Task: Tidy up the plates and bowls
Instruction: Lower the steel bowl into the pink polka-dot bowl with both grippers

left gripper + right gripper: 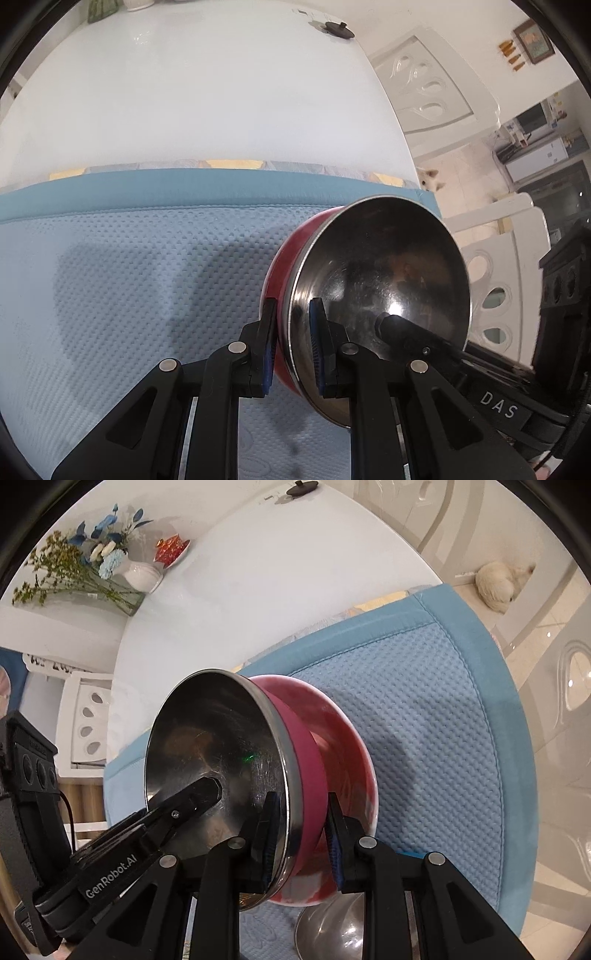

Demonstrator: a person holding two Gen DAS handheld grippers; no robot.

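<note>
The steel bowl (pixel 388 280) is clamped at opposite rims by the left gripper (pixel 293 350) and the right gripper (pixel 301 834), marked "GenRobot.AI", above the blue mat (pixel 140 266), whose far edge lies clear.

Bright, sharp, fisheye-warped edges, soft shadows

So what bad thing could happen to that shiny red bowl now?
1. Both grippers, left gripper and right gripper, pinch only the thin rim of the bowl, so it might slip and drop onto the blue mat.
2. A steel bowl lies just below; lowering carelessly could knock it.
</note>
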